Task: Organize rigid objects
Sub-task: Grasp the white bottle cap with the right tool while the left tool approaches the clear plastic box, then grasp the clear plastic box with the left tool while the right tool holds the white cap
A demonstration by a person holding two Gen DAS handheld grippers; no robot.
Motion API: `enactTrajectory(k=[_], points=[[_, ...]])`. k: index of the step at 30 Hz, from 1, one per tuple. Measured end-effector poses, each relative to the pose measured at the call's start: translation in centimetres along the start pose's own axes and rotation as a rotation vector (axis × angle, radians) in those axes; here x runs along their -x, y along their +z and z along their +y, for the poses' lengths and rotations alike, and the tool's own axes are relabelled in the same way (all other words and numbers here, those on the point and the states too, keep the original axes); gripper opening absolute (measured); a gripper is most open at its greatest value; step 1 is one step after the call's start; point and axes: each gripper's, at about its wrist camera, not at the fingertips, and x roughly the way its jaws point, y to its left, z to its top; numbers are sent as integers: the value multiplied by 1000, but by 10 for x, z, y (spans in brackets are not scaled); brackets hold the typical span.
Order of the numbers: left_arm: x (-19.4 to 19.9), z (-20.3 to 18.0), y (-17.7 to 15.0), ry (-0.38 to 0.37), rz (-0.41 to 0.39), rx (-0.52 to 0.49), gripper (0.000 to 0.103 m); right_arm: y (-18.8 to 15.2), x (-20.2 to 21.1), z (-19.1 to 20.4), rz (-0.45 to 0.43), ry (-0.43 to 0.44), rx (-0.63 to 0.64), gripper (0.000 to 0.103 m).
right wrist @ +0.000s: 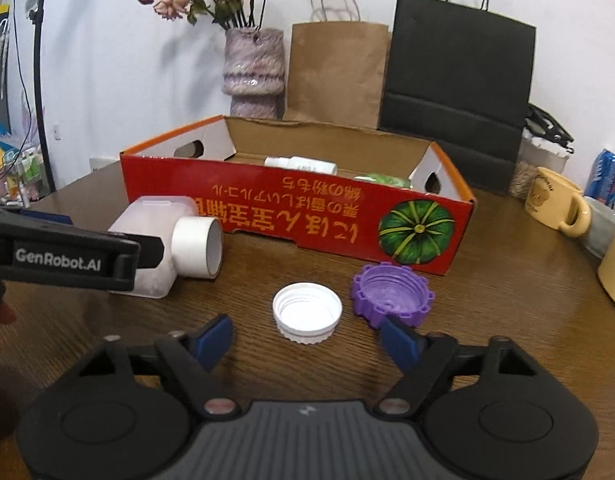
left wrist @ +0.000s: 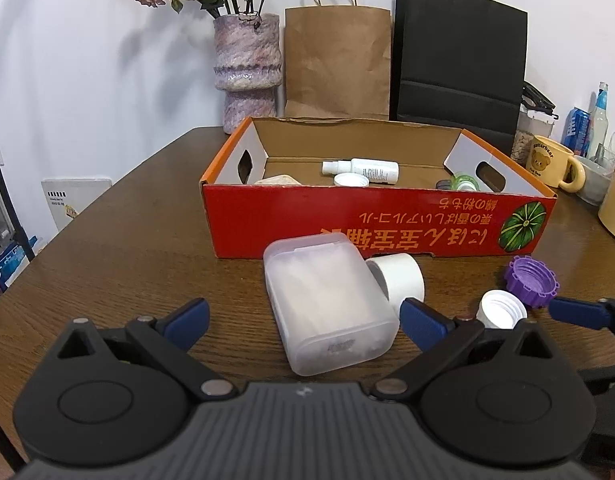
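A frosted plastic case lies on the wooden table in front of the red cardboard box; a white tape roll leans against its right side. My left gripper is open, its blue pads apart on either side of the case's near end. A white cap and a purple ridged cap lie open side up. My right gripper stands open just before the white cap, pads not touching it. The box holds a white bottle, a white lid and a green tape roll.
Behind the box stand a vase of dried flowers, a brown paper bag and a black paper bag. A yellow bear mug, a can and a bottle sit at the right. The left gripper's arm crosses the right wrist view.
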Motion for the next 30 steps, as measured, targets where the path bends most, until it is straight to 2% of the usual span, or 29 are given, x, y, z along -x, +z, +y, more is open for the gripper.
enactTrajectory(k=[3,8,9,10,16,30], points=[[-3,0,0,-2,8,3,103,3,-8,3,12,6,9,68],[-5,-1,0,-2,12,1,103,9,-20,0,21,20,-5,51],[-6,-2,0,-1,14,0,103,10,-21,0,21,27,-8,42],[-6,-2,0,1,16,-1,103,10,-21,-1,19,34,-12,40],[-11,-6,1,11,24,-2,103,10,-19,-4,0,59,-28,39],[-20,-6,2,57,37,16,103,9,-7,-4,-64,9,-38,39]])
